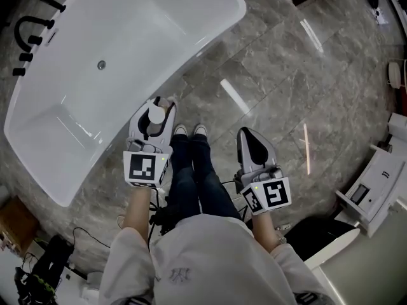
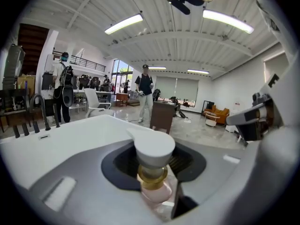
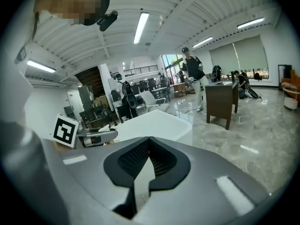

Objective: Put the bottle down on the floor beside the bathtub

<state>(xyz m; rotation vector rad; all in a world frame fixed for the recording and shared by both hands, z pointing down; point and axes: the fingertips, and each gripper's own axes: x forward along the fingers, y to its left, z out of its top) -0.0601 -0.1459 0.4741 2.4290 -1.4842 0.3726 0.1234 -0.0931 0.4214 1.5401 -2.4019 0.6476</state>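
Bottle (image 2: 151,150) clamped upright in left claw (image 1: 154,121), near bathtub (image 1: 76,126) rim

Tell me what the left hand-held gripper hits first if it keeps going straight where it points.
The left hand-held gripper, shut on the bottle, points at the bathtub. The tub's near white wall looks first in line, though depth is unclear.

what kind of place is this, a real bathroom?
Likely a showroom or open-plan lab, not a home bathroom: a freestanding white bathtub stands on a polished stone floor in a big hall with a desk, an office chair and ceiling strip lights.
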